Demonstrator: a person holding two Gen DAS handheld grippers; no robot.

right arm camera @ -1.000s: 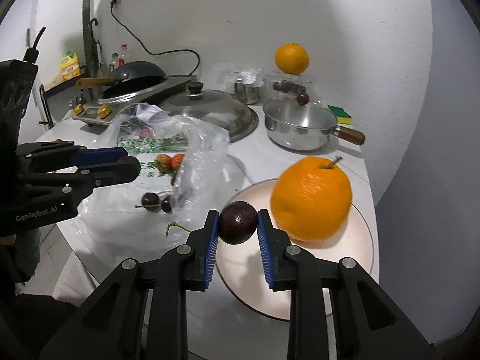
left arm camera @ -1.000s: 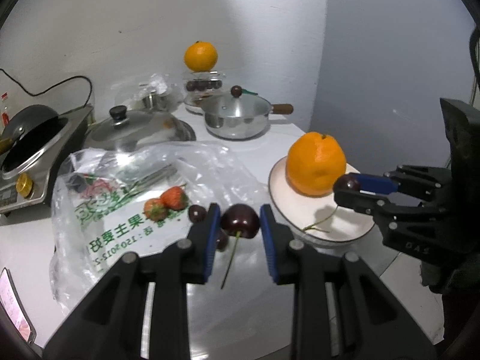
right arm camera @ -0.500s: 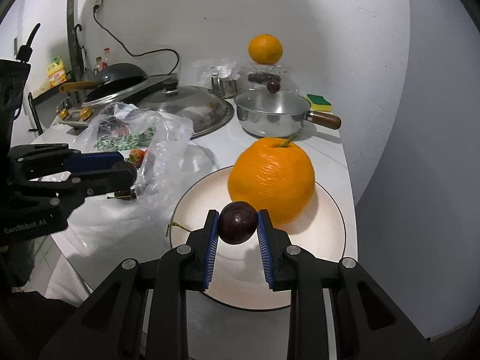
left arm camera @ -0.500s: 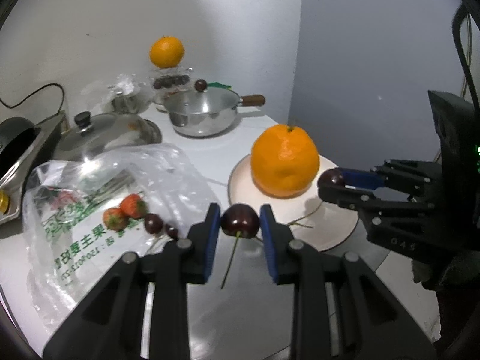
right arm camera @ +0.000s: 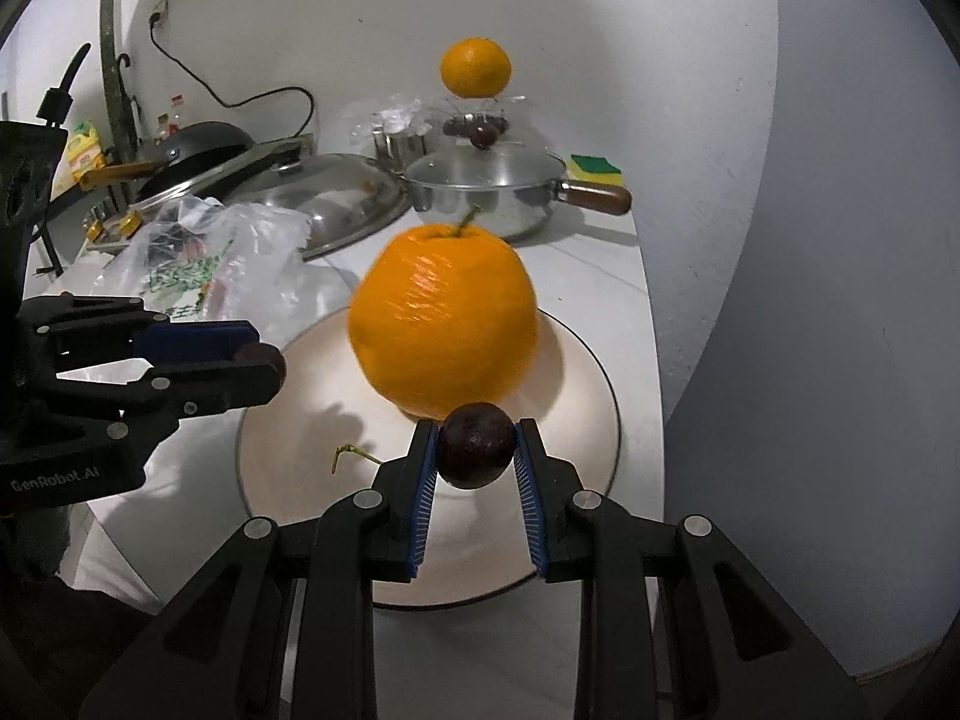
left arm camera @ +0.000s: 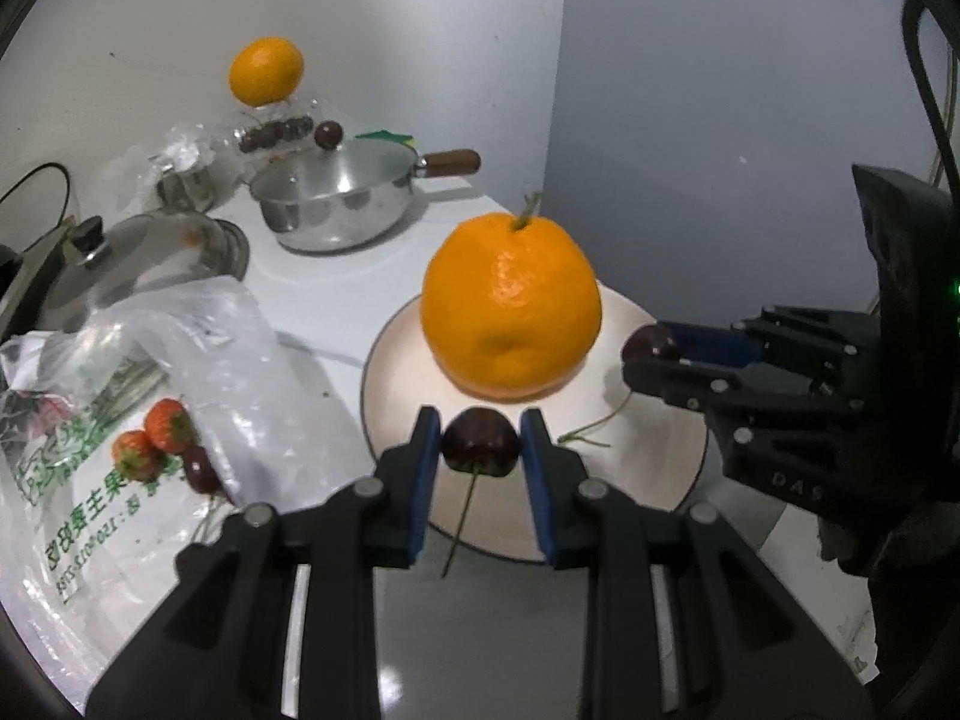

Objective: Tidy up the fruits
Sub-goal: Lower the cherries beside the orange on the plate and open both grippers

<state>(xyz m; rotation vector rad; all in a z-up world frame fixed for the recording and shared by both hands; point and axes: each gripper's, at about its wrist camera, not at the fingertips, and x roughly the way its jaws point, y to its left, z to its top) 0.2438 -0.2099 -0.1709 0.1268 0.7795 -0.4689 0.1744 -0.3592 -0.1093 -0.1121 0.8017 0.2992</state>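
White counter bears a plate with an orange; over it each gripper, left and right ("GenRobot.AI" on the left), clamps a cherry

Left gripper clamped a dark cherry, stem hanging, over plate rim. Orange sat on plate. Right gripper pinched another cherry.

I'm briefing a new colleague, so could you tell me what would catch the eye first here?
The big orange sitting on the round plate dominates both views. Just in front of it, each gripper is shut on a dark cherry: the left gripper and the right gripper, both poised over the plate.
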